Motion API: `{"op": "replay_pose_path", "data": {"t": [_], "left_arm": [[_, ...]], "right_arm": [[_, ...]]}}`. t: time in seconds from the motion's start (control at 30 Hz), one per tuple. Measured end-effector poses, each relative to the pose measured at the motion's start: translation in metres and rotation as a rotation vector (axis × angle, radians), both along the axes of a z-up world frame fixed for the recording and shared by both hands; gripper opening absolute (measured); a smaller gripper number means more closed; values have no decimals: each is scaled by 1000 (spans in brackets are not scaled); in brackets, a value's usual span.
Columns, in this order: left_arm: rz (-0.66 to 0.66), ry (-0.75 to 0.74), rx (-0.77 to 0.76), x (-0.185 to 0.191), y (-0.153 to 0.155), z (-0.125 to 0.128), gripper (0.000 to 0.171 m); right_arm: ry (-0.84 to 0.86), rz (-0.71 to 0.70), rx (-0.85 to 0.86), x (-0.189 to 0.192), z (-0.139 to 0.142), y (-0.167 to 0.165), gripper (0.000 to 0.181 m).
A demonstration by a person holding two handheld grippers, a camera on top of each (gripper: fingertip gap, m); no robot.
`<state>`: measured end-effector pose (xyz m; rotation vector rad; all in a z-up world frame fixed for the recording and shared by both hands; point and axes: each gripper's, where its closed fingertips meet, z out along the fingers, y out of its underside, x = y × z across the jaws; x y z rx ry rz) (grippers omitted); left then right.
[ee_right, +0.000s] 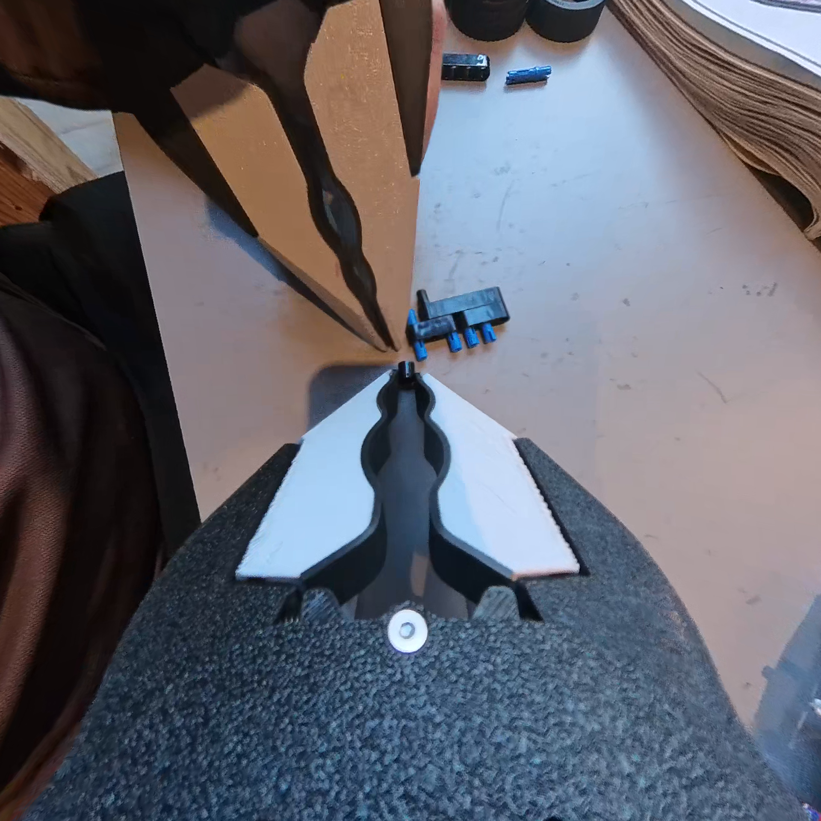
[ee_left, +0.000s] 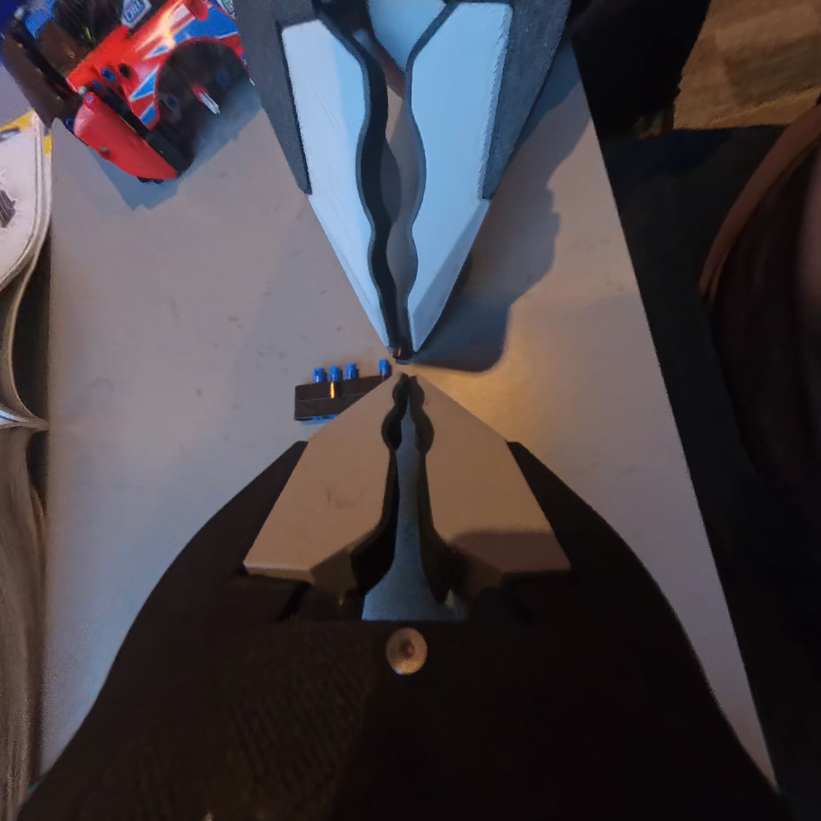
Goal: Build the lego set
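My right gripper (ee_right: 405,372) pinches a small black pin (ee_right: 405,368); left gripper (ee_left: 406,381) closed, seemingly empty. Black beam assembly (ee_right: 462,317) lies at 1 o'clock, long axis crosswise.

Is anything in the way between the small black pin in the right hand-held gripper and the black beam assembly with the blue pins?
Nothing visible. The black pin sits at the right hand-held gripper tips, with bare table between it and the black beam assembly.

A pale, scuffed bench (ee_right: 622,249) carries a thick stack of brown-edged paper sheets (ee_right: 728,102) along its far right side, while an open white booklet (ee_left: 20,222) lies at its left edge and a light wooden block (ee_left: 751,62) stands beyond it.
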<state>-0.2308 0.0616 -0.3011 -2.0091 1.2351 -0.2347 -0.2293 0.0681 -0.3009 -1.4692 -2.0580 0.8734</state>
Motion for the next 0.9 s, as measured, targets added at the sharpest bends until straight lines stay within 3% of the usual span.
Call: {"op": "replay_pose_path", "data": {"t": [0.03,0.1,0.3,0.47,0.53,0.63,0.9], "left_arm": [[-1,-16,-5,1,-2,0,0],[5,-43,-31,2,-4,4,23],[85,-65,-37,-19,21,21,42],[110,-45,-165,-25,28,0,59],[122,-77,-178,-24,30,0,59],[115,-121,-194,-21,29,-1,46],[43,-163,-180,-18,28,-1,46]], "right_arm": [[4,4,10,0,0,0,7],[11,11,27,0,0,1,7],[30,22,23,-1,4,4,7],[29,20,62,-1,2,11,7],[28,27,69,-1,1,12,7],[28,36,81,-3,1,14,7],[21,103,55,-4,0,14,7]]}}
